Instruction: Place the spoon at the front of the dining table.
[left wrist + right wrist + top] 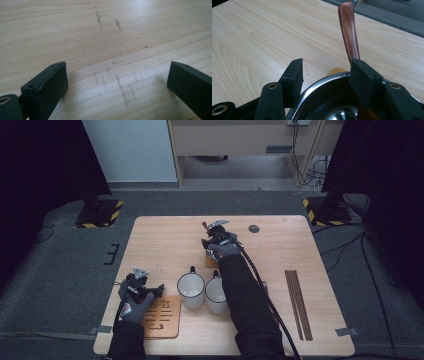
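Note:
My right gripper (pixel 211 239) (pixel 328 63) hovers over the far rim of a shiny steel pan (pixel 324 100) (pixel 214 252). Its jaws stand apart with only air and the rim between them. The pan's brown wooden handle (pixel 348 30) (pixel 205 226) runs away toward the table's far edge, just beyond the right jaw. A small wooden coaster (pixel 210 262) lies under the pan. My left gripper (pixel 136 287) (pixel 117 66) is open wide over bare, pencil-marked table wood near the front left, next to a slotted wooden trivet (pixel 162 316).
Two white mugs (pixel 191 290) (pixel 216 296) stand side by side at the front centre, beside the right forearm. Several dark brown sticks (pixel 298 304) lie at the right. A small dark disc (pixel 254 228) sits near the far edge.

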Action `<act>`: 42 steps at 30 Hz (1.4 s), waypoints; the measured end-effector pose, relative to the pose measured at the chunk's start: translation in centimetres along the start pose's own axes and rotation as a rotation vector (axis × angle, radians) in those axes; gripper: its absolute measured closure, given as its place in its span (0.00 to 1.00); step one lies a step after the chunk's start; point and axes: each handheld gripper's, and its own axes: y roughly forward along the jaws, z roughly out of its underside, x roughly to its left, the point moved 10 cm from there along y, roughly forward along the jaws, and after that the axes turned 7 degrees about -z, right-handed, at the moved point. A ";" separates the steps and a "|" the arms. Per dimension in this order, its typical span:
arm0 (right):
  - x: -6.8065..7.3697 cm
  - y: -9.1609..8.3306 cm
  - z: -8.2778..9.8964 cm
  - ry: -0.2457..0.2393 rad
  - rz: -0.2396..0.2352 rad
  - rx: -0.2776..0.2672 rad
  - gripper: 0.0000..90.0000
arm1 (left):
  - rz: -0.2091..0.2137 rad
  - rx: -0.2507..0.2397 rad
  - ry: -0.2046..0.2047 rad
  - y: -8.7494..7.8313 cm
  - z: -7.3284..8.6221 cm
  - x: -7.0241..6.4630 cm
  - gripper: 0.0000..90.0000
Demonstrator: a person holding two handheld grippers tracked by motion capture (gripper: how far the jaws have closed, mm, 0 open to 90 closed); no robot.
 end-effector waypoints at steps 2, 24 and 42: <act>-0.1 0.1 0.1 0.004 0.005 0.003 0.49 | 0.001 0.000 0.000 0.0 0.0 0.0 0.02; -1.6 -0.3 0.3 0.024 0.045 0.008 0.45 | 0.000 0.000 -0.001 0.0 0.0 0.0 0.02; -3.4 -1.6 1.2 0.032 0.089 0.030 0.44 | 0.001 0.000 0.000 0.0 0.0 0.0 0.02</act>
